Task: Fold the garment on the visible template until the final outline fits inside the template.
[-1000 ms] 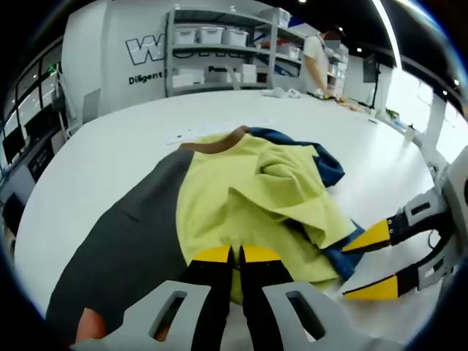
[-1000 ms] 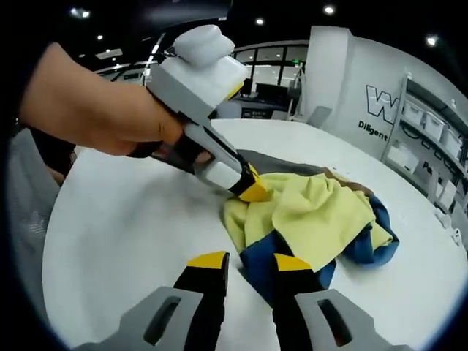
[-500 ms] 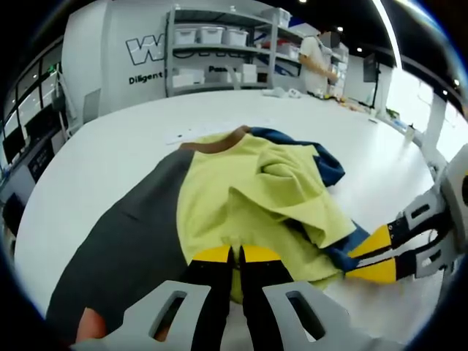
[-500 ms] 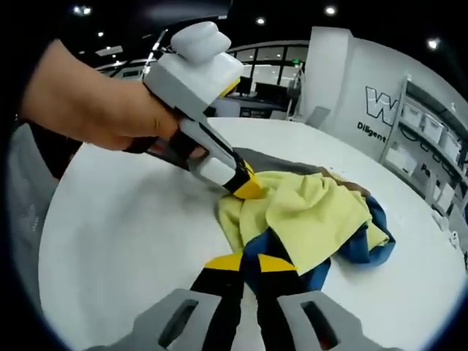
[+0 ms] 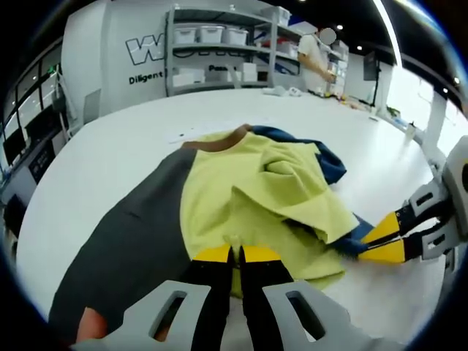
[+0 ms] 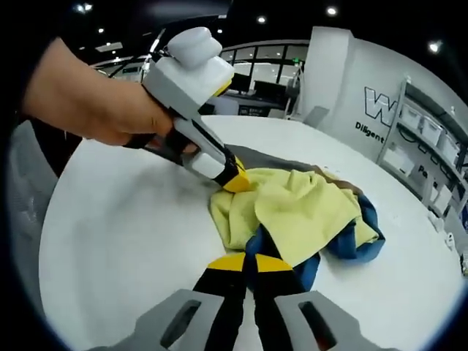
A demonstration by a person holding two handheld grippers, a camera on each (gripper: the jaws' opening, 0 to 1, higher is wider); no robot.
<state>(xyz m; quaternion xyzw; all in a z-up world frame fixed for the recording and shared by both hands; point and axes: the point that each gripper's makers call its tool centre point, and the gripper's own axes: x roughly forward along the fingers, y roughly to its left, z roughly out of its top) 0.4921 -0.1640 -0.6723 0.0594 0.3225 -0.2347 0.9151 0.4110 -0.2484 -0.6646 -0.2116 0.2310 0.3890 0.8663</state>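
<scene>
Left gripper view: white table (image 5: 110,146); dark template (image 5: 124,248) lying flat; crumpled yellow-and-blue garment (image 5: 256,197) partly on it, spilling off to the right. Left gripper (image 5: 235,254), jaws together, clamped on the garment's near yellow edge. Right gripper (image 5: 384,241) at the right, jaws pinched on the blue edge. Shelves (image 5: 219,51) far behind.

Right gripper view: right gripper (image 6: 244,262) clamped on blue fabric; a hand (image 6: 88,102) holds the left gripper at the garment's (image 6: 300,212) yellow edge.
</scene>
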